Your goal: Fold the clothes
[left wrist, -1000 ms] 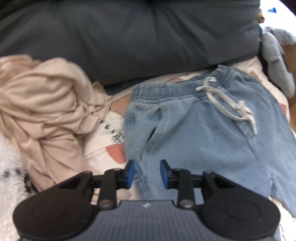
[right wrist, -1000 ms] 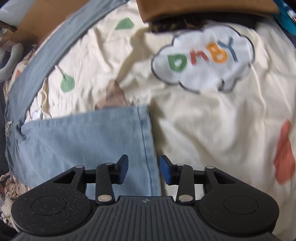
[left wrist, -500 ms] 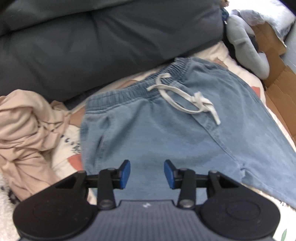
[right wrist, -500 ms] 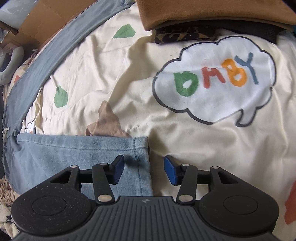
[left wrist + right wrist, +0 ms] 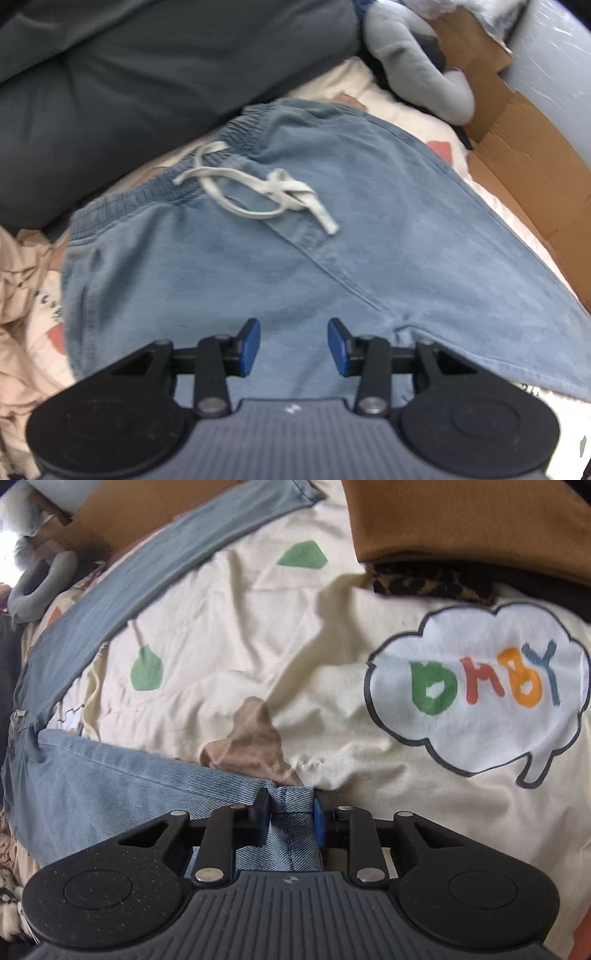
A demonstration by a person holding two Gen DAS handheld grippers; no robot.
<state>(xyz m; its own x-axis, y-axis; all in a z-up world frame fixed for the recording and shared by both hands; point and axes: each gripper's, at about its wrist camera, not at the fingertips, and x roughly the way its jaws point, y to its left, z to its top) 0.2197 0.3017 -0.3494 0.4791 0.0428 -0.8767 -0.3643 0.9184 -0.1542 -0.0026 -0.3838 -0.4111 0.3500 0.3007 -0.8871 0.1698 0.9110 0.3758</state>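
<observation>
Light blue denim pants lie flat on a cream printed sheet, waistband toward the dark cushion, white drawstring loose on top. My left gripper hovers over the crotch area, open, with nothing between its blue pads. In the right wrist view one pant leg runs in from the left, and its hem is bunched between the pads of my right gripper, whose jaws are closing on it. The other leg stretches away toward the top.
A dark grey cushion backs the waistband. A crumpled beige garment lies at the left. A grey plush toy and cardboard sit at the right. A brown folded garment lies beyond the "BABY" cloud print.
My left gripper slid from the pants' left edge to over their middle and opened wider. My right gripper moved onto the leg hem and closed on it.
</observation>
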